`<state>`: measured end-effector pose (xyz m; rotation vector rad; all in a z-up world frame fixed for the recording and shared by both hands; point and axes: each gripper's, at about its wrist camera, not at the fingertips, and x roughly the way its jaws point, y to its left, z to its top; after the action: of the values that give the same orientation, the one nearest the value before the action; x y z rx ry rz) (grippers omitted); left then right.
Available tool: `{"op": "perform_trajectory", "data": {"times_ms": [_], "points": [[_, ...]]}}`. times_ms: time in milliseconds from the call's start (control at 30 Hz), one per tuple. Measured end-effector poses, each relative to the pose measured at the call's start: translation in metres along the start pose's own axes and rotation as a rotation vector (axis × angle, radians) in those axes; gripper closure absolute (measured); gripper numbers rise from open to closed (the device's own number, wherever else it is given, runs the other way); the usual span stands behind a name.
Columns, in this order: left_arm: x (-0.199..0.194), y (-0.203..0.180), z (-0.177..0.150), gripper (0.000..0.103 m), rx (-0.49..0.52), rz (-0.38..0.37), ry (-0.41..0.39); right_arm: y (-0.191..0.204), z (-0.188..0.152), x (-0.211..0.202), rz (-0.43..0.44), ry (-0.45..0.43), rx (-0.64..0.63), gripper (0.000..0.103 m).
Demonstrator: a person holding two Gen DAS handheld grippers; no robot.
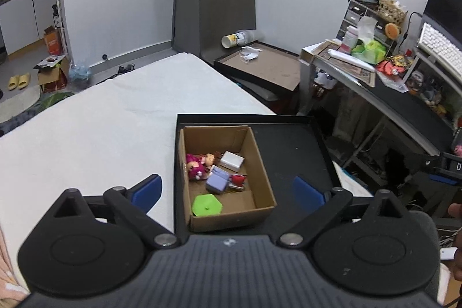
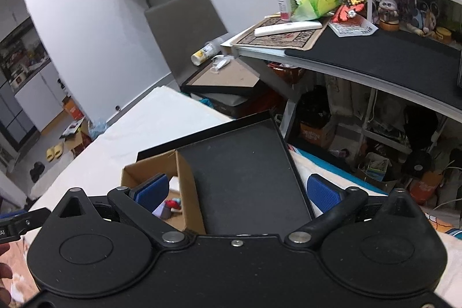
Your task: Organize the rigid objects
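A brown cardboard box [image 1: 258, 163] sits in the left part of a black tray [image 1: 294, 146] on a white surface. Inside lie a green hexagonal piece [image 1: 206, 204], a lilac block [image 1: 217, 181], a small white box [image 1: 232, 160], a pink doll figure [image 1: 197, 166] and a small red item [image 1: 238, 179]. My left gripper [image 1: 226, 191] hangs above the box, open wide, nothing between its blue pads [image 1: 145, 191]. My right gripper [image 2: 236, 191] is open too, over the tray [image 2: 248, 172] just right of the box [image 2: 184, 178], and holds nothing.
A cluttered desk [image 1: 375, 82] with a keyboard [image 1: 441, 48] and drawers stands to the right, with boxes and cables beneath it. A second black tray [image 1: 265, 68] and a grey chair [image 1: 226, 13] lie beyond the white surface [image 1: 101, 120]. Floor clutter sits far left.
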<state>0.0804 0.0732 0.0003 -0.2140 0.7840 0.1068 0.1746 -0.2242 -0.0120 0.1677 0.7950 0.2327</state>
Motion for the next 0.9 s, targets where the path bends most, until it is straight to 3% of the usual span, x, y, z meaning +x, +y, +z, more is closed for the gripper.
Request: {"op": "perform_trajectory", "data": {"times_ms": [167,367,900], "points": [[-0.011,0.002,-0.007,0.006,-0.003,-0.011,-0.005,0.01,-0.003,-0.02,-0.029,-0.022,-0.06,0.0],[-0.03,-0.001,-0.015,0.006,0.023,0.005,-0.028,0.014,-0.006,-0.035,0.017,-0.031,-0.066,0.0],[-0.061,-0.012,-0.042,0.006,0.052,0.007,-0.052,0.014,-0.027,-0.067,0.043,-0.072,-0.077,0.0]]}}
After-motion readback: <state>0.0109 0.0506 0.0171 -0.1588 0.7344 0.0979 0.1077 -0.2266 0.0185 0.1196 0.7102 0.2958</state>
